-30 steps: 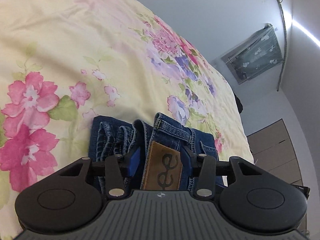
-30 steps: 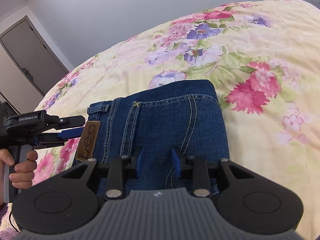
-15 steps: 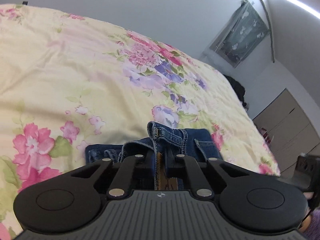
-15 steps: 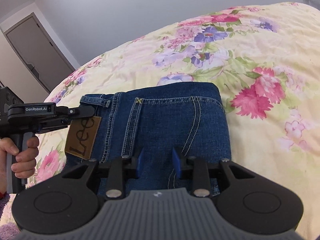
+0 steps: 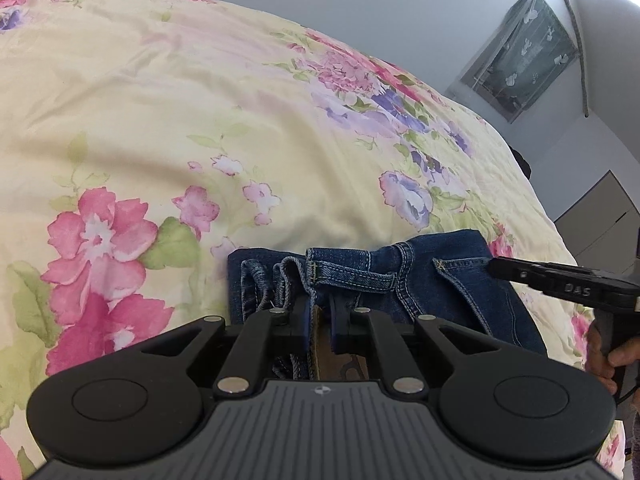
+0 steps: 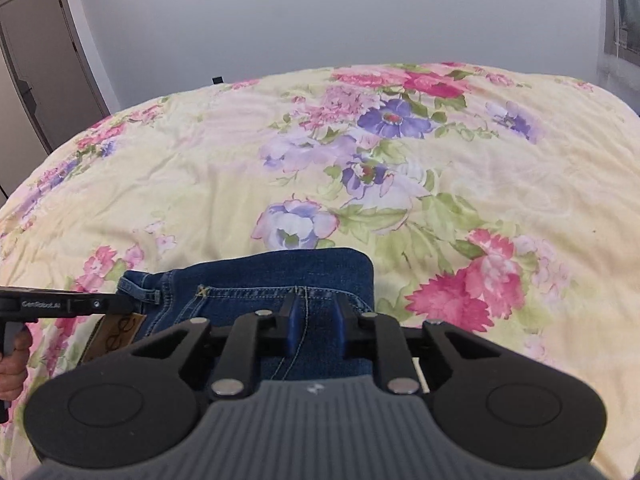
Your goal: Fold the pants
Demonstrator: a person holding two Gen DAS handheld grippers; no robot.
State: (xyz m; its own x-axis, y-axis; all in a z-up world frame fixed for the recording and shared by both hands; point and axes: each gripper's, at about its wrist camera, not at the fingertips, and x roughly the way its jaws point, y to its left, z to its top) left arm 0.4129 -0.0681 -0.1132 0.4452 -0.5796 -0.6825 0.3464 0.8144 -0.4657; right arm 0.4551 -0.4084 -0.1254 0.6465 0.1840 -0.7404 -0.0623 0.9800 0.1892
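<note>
Looking along my left gripper [image 5: 320, 322], I see it clamped on the waistband of the folded jeans [image 5: 416, 280], which lie on the floral bedspread [image 5: 200, 120]. My right gripper [image 6: 316, 322] has just been closing and pinches denim at the jeans' other side.

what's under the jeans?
The floral bedspread shows all around the folded jeans. Cloth directly beneath is covered. At the waistband, layered denim edges show; inner folds are hidden.
</note>
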